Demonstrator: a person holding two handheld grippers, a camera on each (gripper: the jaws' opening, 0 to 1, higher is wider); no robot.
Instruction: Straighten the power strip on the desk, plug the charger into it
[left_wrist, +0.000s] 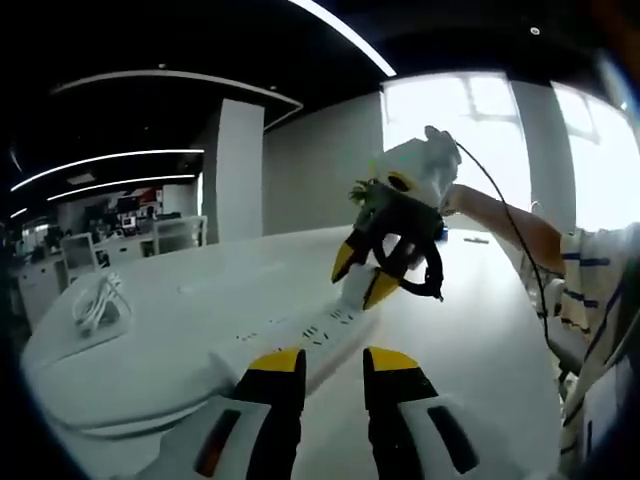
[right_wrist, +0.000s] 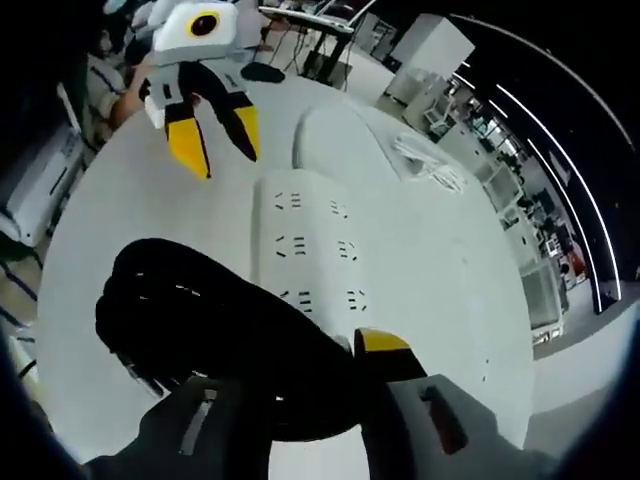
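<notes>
Right gripper (right_wrist: 300, 390) clutches black coiled cable (right_wrist: 190, 320) over unlabelled power strip (right_wrist: 310, 240).

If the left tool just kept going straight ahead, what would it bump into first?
Probably the white power strip, which lies on the desk just beyond the left tool and runs away between its open tips. The right tool sits at the strip's far end, though depth is hard to judge.

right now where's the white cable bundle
The cable bundle lies on the desk, left of the power strip in the left gripper view; in the right gripper view it sits up right beyond the strip.
</notes>
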